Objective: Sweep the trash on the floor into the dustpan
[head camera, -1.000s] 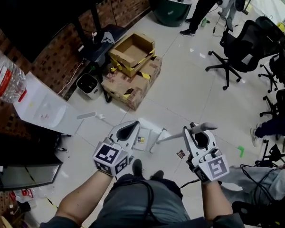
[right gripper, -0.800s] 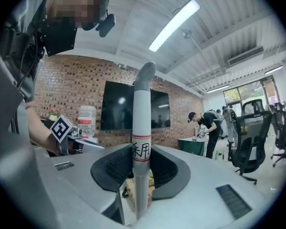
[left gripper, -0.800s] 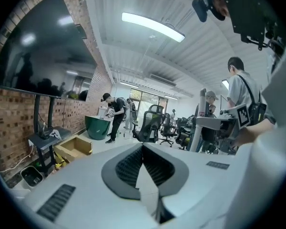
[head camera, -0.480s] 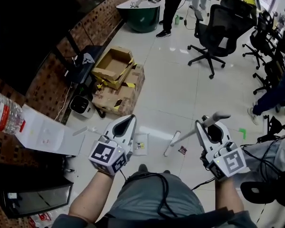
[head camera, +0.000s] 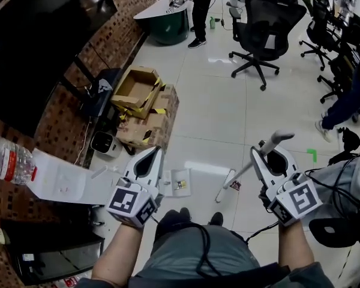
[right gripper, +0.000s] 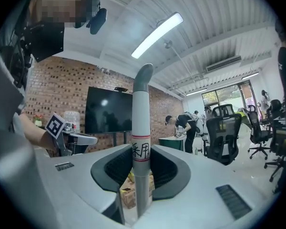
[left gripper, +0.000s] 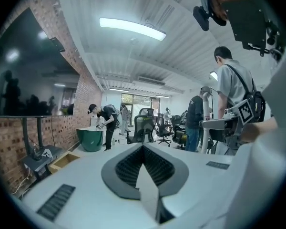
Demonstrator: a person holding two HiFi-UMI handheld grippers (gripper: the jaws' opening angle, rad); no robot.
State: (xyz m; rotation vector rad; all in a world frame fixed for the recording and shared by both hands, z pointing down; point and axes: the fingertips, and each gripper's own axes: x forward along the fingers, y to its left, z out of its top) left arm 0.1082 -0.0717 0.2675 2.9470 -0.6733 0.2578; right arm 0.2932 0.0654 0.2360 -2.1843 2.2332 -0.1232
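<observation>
The broom (head camera: 227,188) stands between the jaws of the right gripper (head camera: 269,155), and its low end rests on the floor (head camera: 204,125), touching or just beside a bit of trash (head camera: 235,185). The dustpan (head camera: 179,183) lies on the floor to the left of that end, just right of the left gripper (head camera: 155,153). A pile of boxes (head camera: 145,110) sits farther ahead by the left wall, and 1 chair (head camera: 259,23) stands well beyond them on the right.
</observation>
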